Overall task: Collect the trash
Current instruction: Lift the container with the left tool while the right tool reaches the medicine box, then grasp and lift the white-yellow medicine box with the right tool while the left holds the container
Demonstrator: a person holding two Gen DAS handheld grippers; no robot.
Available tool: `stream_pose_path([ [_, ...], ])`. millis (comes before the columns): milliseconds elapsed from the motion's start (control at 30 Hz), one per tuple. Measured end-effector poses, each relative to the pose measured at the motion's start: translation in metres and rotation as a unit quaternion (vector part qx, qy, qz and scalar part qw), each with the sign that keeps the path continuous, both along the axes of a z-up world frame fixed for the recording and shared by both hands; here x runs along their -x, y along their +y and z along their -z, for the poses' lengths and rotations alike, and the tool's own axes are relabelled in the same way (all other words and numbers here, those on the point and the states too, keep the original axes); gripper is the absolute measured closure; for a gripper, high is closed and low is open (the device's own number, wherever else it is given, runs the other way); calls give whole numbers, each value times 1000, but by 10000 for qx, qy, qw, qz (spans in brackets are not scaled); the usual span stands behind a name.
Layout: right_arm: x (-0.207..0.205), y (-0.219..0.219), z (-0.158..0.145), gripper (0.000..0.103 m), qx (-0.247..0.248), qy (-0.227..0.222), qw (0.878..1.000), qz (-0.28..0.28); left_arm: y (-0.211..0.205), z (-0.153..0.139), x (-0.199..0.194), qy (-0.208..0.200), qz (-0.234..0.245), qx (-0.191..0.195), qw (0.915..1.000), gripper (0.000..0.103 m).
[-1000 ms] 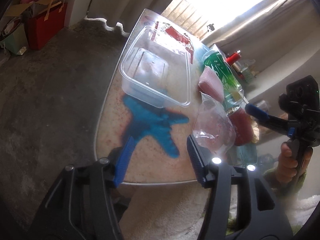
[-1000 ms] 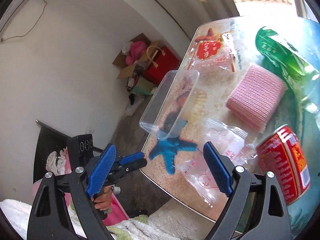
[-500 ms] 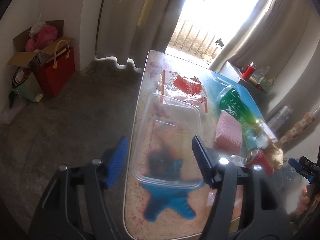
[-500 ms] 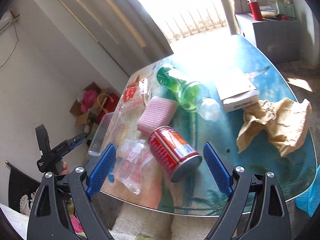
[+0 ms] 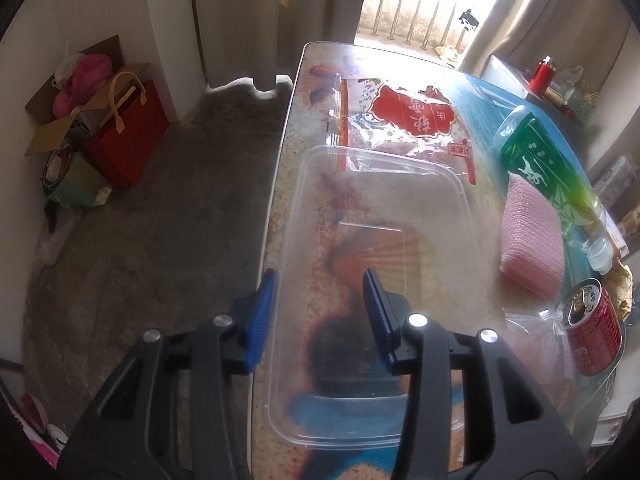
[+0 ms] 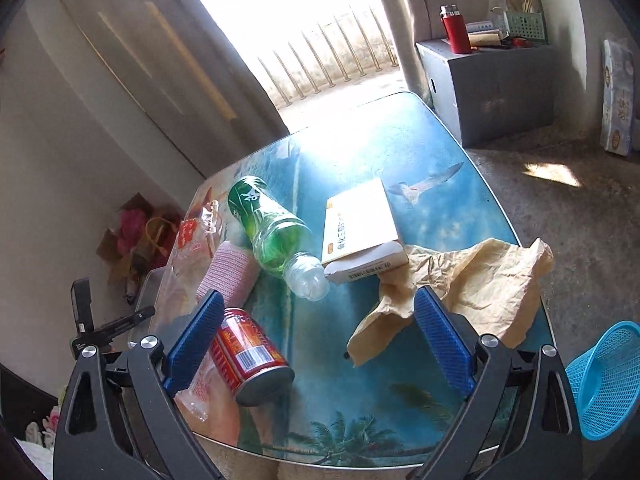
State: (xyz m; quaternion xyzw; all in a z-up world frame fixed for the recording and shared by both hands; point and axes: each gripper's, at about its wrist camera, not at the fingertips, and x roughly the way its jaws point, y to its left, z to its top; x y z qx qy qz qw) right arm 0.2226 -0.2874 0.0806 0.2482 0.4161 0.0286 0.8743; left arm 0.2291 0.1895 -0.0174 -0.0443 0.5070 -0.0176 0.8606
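A clear plastic container lies on the glass table. My left gripper is open, its jaws either side of the container's left wall. Trash lies around: a red can on its side, a green bottle, a pink sponge, a red-printed wrapper, a clear bag, a white box and crumpled brown paper. My right gripper is open above the table's near edge, between can and paper.
A blue mesh basket stands on the floor beside the table's right corner. A grey cabinet with a red flask stands at the back. A red bag and cardboard box sit by the left wall.
My left gripper has moved forward and lower onto the clear container and its jaws have narrowed. My right gripper has swung right, so the can now lies at its left finger.
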Motion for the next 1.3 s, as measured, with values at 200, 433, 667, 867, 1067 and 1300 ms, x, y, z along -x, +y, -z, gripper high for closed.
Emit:
stream_pose_path([
  [200, -61, -7, 17, 8, 575, 413, 9973, -194, -6, 1, -6, 24, 5, -161, 9999, 76],
  [433, -110, 11, 51, 8, 1152, 917, 9868, -668, -5, 2, -9, 78, -74, -218, 9997, 89],
  [667, -137, 16, 70, 8, 1313, 1264, 9805, -739, 0, 3, -9, 67, -125, -150, 9998, 94],
  [867, -148, 20, 82, 15, 1368, 1490, 9752, -903, 2, 2, -9, 45, -174, -30, 9998, 96],
  [1067, -150, 18, 90, 29, 1306, 1580, 9744, -924, 4, -4, -8, -43, -201, 124, 9997, 99],
  [1300, -145, 11, 76, 31, 1157, 1360, 9807, -795, 3, -13, -5, -212, -235, 224, 9992, 100],
])
